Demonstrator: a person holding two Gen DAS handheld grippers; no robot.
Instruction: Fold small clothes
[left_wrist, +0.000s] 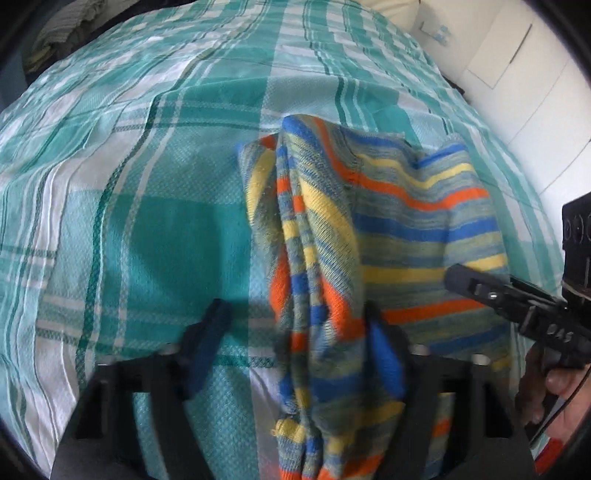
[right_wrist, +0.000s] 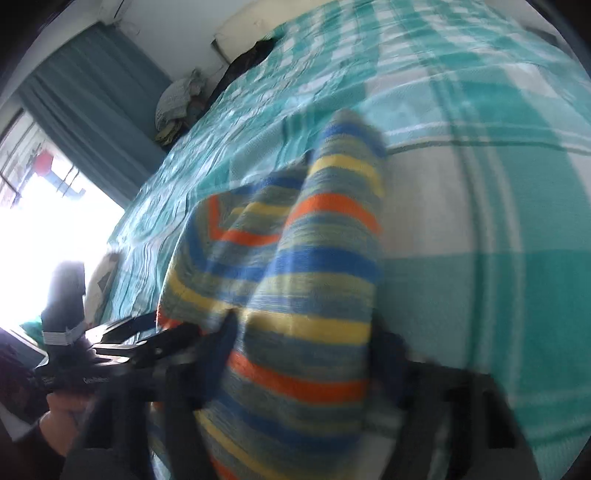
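Observation:
A small striped garment (left_wrist: 388, 236) in blue, yellow, orange and grey lies bunched on the teal plaid bedspread (left_wrist: 147, 155). My left gripper (left_wrist: 299, 328) is open; its right finger is draped by a fold of the garment, its left finger (left_wrist: 210, 332) is bare. My right gripper shows from the side (left_wrist: 480, 288), at the garment's right edge. In the right wrist view the garment (right_wrist: 314, 280) fills the space between the right gripper's fingers (right_wrist: 306, 350), which stand apart; the view is blurred. The left gripper (right_wrist: 147, 339) shows at the lower left.
A white wardrobe (left_wrist: 517, 74) stands right of the bed. A pile of clothes (right_wrist: 177, 107) sits at the bed's far corner by a teal curtain (right_wrist: 92, 110) and a bright window (right_wrist: 44, 240).

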